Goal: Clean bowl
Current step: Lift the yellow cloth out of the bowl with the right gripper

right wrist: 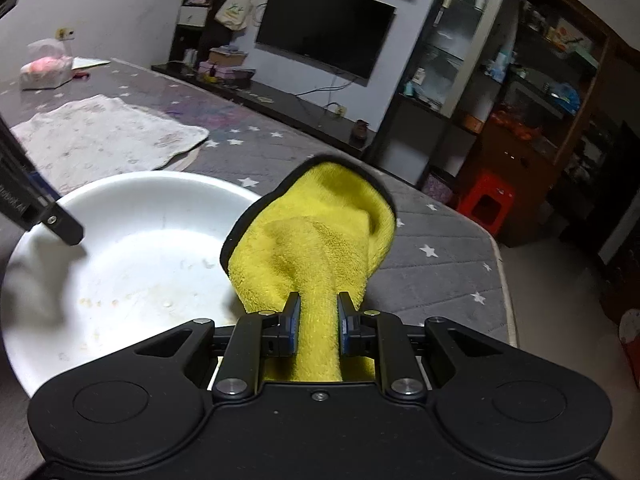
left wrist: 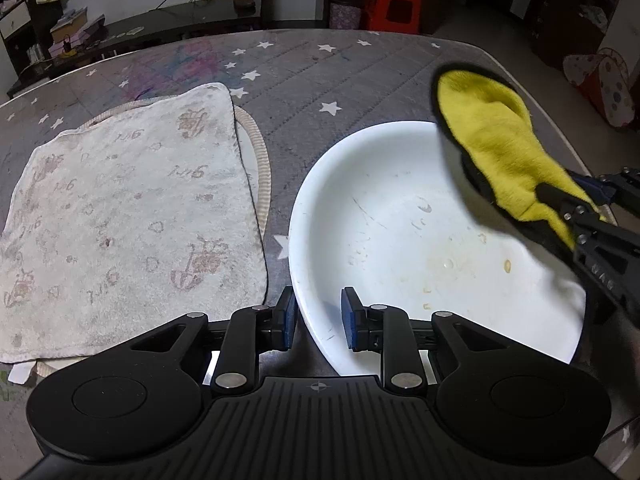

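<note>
Clamped on the near rim of the white bowl point(left wrist: 420, 240), the left gripper point(left wrist: 319, 316) had its jaws nearly closed, one blue pad outside the wall and one inside, steadying the dish on the star-printed grey table cover point(left wrist: 304, 76). Across the bowl, the right gripper point(right wrist: 319, 326) was pinched tight on a bunched yellow cloth point(right wrist: 316, 240) with a dark edging — the free end of the cloth stood up over the bowl's far-right rim and, as far as the blurred left view allowed, had not yet touched the inner floor.

Judged from the scene, the wiping step was just being set up: bowl braced, cloth poised, brownish specks and smears point(left wrist: 508, 266) unwiped on the bowl's floor. The next move would call for lowering the cloth into the bowl and pressing it across those marks, while the left grip kept the rim from sliding or tipping.

Counted: one bowl, one yellow cloth, two grippers. Left of the bowl lay one pale printed towel point(left wrist: 128, 216) spread flat over a striped round mat point(left wrist: 262, 160) — only the mat's edge showed. Beyond the bowl, on the floor past the table, stood one red stool point(left wrist: 394, 2).
</note>
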